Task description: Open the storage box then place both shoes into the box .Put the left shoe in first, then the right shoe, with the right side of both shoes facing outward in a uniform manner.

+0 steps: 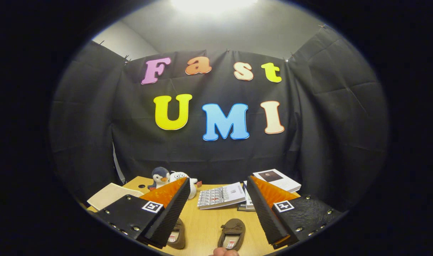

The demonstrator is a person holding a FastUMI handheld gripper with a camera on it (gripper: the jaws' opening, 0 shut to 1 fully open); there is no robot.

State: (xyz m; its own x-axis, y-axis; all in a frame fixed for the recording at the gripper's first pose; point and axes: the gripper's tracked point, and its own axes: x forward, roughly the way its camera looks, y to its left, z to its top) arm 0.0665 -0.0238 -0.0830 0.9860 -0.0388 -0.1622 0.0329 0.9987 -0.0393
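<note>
1. The task looks barely begun, as I judge it: both shoes lie on the desk (pixel 205 220) and no shoe is in any box. The storage box is not something I can place here, so whether it is open I cannot tell.
2. The left-hand shoe (pixel 177 234), a brown moccasin, lies near, partly hidden behind the left finger (pixel 168 209).
3. The right-hand shoe (pixel 232 233) lies just beside it to the right, in the gap between the fingers, opening upward. Which is the left shoe and which the right I cannot tell.
4. The gripper (pixel 218 213) hangs above the desk with its jaws spread wide, holding nothing and touching nothing; the right finger (pixel 268 211) stands clear of both shoes.
5. What seems a fingertip (pixel 223 252) shows at the very near side, just short of the right-hand shoe.
6. Farther off lie booklets (pixel 221 195), a white book (pixel 278 179), a penguin toy (pixel 161 176) and a pale board (pixel 109 195).
7. Left to do: open the box, then place both shoes.
</note>
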